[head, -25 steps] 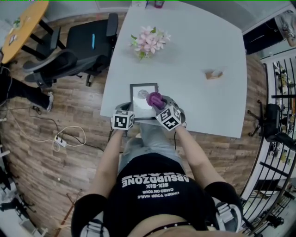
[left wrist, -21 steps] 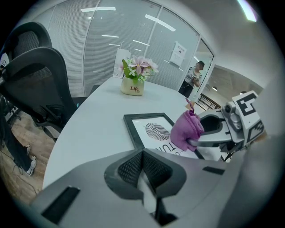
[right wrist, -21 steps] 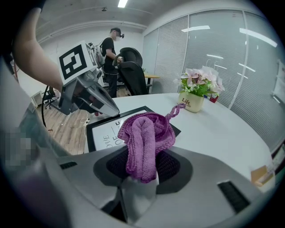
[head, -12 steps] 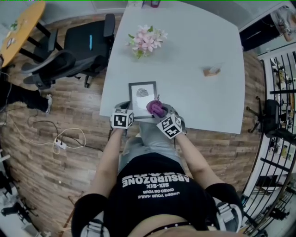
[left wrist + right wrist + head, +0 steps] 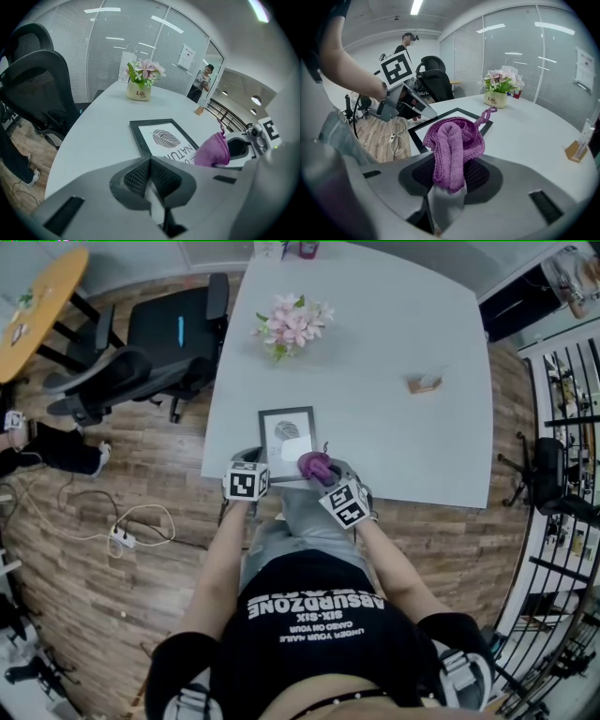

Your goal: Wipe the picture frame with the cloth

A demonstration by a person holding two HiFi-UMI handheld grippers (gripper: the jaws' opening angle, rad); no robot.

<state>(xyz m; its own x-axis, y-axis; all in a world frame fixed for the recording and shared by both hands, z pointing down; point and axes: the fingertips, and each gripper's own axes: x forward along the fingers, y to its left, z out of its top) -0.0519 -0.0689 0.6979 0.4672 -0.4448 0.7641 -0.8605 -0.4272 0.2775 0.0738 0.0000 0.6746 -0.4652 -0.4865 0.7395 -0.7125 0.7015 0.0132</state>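
Left gripper (image 5: 151, 176): fingers clenched, empty, by the frame's (image 5: 287, 435) near-left corner on the desk (image 5: 394, 324), centre of head view. Right gripper (image 5: 449, 173) grasps the cloth (image 5: 452, 140) at its near-right corner. We judge wiping is under way; next, sweep across the glass. Print: "NATU…"; pot (image 5: 138, 92): "Life".

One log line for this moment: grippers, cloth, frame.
left gripper: shut, empty | right gripper: shut on purple knitted cloth | black-rimmed picture frame: flat on white table, cloth at its near edge
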